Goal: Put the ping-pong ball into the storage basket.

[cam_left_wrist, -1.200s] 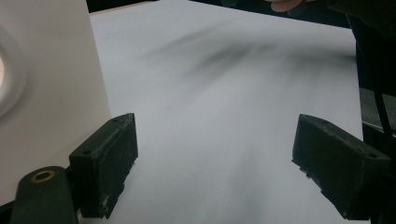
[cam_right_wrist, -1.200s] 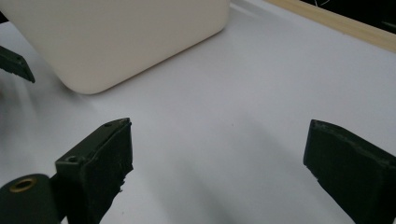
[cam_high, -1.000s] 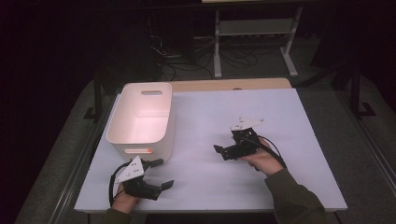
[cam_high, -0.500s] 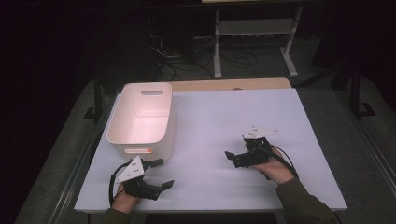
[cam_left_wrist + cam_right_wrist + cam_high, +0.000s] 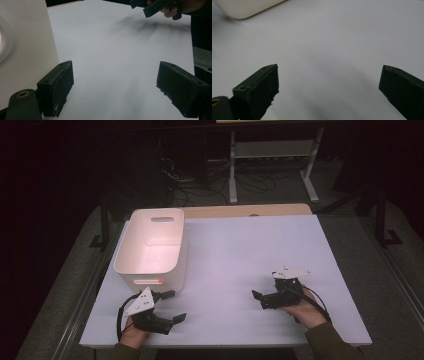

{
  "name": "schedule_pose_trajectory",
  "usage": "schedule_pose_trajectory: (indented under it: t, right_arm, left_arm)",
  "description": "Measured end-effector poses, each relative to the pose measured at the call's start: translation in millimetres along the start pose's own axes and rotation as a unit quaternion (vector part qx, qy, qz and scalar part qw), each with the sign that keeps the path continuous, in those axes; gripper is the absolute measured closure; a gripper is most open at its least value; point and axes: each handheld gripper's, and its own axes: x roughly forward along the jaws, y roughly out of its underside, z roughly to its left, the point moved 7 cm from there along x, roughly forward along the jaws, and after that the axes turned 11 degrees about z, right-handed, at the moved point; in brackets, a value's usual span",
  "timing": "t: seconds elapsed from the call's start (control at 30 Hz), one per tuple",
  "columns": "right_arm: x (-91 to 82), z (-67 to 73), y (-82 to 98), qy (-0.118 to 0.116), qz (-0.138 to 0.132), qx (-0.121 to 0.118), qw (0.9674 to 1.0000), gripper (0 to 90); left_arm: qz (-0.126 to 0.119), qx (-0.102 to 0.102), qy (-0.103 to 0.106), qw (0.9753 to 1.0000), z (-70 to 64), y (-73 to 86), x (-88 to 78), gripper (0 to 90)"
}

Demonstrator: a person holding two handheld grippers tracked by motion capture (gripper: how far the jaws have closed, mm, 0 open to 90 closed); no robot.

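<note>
Over the bare white table [image 5: 235,250], both grippers' fingers [image 5: 259,92] spread wide, the right's just opened further, holding nothing.

No readable text, labels or numbers, seemingly.

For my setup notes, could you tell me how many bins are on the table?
1. A white bin stands at the table's left side, just beyond the left gripper. Nothing else stands on the white tabletop.
</note>
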Motion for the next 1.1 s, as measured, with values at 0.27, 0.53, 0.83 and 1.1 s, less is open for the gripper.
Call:
schedule_pose_trajectory:
  t: [0.27, 0.53, 0.83, 1.1]
  right_arm:
    - [-8.0, -6.3, 13.6, 0.009, -0.007, 0.013, 0.9999, 1.1]
    - [-15.4, -8.6, 24.5, 0.025, -0.013, 0.015, 0.9995, 0.9]
    - [-21.2, -13.7, 36.7, 0.041, -0.011, 0.016, 0.9990, 0.9]
    - [-17.1, -13.1, 38.2, 0.042, -0.003, 0.007, 0.9991, 0.9]
  left_arm:
    - [0.002, 0.001, 0.000, 1.0000, 0.1, 0.1, 0.1, 14.0]
    - [0.003, 0.001, 0.000, 1.0000, 0.1, 0.2, 0.1, 14.0]
    - [0.004, 0.002, -0.001, 1.0000, 0.1, 0.2, 0.5, 14.0]
    - [0.005, 0.002, -0.001, 1.0000, 0.1, 0.2, 0.7, 14.0]
